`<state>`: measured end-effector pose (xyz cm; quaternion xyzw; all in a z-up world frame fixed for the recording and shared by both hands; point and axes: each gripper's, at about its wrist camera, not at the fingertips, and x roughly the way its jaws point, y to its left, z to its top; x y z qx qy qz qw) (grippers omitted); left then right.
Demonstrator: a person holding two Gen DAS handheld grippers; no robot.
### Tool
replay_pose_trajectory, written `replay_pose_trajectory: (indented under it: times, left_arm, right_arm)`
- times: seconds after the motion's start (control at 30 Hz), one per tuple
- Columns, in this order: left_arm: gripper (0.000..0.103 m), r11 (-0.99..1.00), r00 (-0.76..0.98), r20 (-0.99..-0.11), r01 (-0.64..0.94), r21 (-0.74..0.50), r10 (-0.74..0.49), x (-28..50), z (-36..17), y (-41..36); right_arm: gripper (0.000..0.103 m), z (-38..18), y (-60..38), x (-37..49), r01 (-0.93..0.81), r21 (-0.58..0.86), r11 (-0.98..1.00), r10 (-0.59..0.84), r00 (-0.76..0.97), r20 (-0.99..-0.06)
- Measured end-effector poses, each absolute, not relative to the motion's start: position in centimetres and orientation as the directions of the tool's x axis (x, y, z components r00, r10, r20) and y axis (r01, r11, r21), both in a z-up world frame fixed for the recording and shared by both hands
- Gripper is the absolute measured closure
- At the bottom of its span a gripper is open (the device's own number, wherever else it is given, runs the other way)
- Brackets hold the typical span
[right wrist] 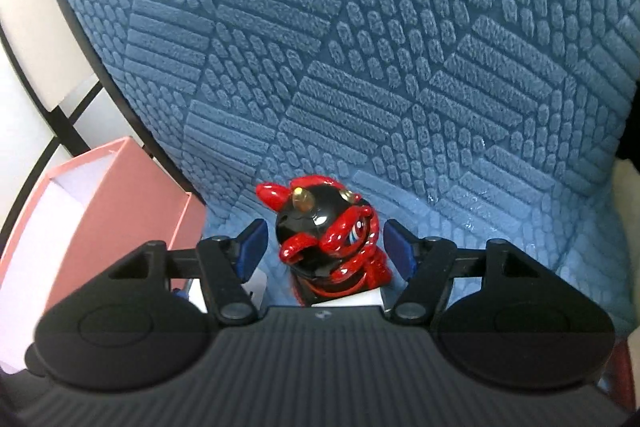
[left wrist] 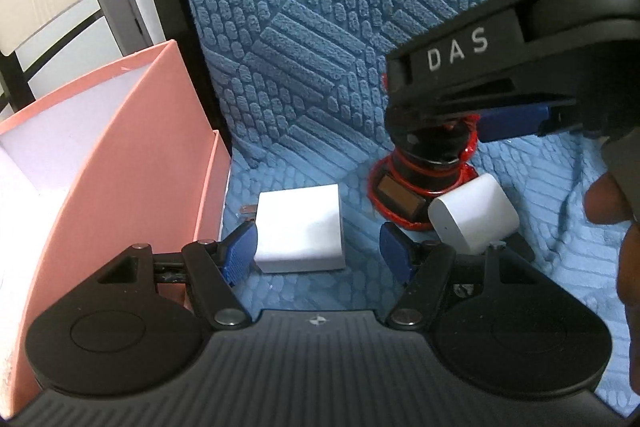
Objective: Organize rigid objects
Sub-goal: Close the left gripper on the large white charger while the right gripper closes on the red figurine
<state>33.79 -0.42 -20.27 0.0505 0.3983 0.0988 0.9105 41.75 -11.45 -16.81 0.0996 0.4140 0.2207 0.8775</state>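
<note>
A white plug adapter lies on the blue textured seat between the fingers of my open left gripper, its left pad close to the adapter's side. A second white rounded adapter lies to the right, beside a red and black figurine. In the right wrist view the figurine stands upright between the pads of my open right gripper, not touched by them. The right gripper also shows in the left wrist view, above the figurine.
A pink box with a white inside stands open at the left of the seat, also in the right wrist view. The blue textured backrest rises behind the objects. A hand is at the right edge.
</note>
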Motion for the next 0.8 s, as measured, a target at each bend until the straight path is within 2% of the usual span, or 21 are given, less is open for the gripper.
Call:
replay_pose_trajectory:
  times: [0.2,0.43,0.57,0.63,0.67,0.7,0.73,0.8]
  left_arm:
    - [0.02,0.97,0.665,-0.708,-0.126,0.207,0.237,34.5,-21.0,-1.1]
    - [0.022,0.948,0.666,-0.686,-0.108,0.299,0.292,34.8,-21.8,-1.8]
    - [0.039,0.93,0.67,-0.667,-0.105,0.351,0.327,34.6,-21.8,-1.6]
    - [0.04,0.921,0.678,-0.658,-0.074,0.383,0.328,34.5,-22.0,-1.6]
    - [0.045,0.908,0.687,-0.647,-0.046,0.415,0.33,34.4,-22.2,-2.0]
    - [0.054,0.896,0.703,-0.628,-0.029,0.442,0.332,34.1,-22.4,-2.3]
    - [0.059,0.883,0.713,-0.613,-0.015,0.47,0.339,33.9,-22.5,-2.8]
    - [0.082,0.886,0.728,-0.607,0.001,0.464,0.318,33.6,-22.1,-3.3]
  right_arm:
    - [0.042,-16.6,-11.8,41.9,-0.296,0.354,0.887,0.462,0.554,-0.693]
    - [0.042,-15.9,-12.6,40.8,-0.289,0.323,0.901,0.433,0.571,-0.697]
    - [0.042,-15.8,-12.7,40.4,-0.284,0.311,0.907,0.421,0.579,-0.698]
    - [0.042,-15.6,-13.3,40.3,-0.273,0.309,0.911,0.412,0.584,-0.699]
    - [0.042,-15.6,-13.5,40.4,-0.267,0.31,0.913,0.409,0.587,-0.699]
    - [0.042,-15.6,-13.9,40.4,-0.26,0.314,0.913,0.408,0.588,-0.699]
    - [0.042,-15.5,-14.2,40.3,-0.255,0.318,0.913,0.407,0.588,-0.699]
    - [0.042,-15.4,-14.9,40.3,-0.246,0.323,0.914,0.405,0.59,-0.698]
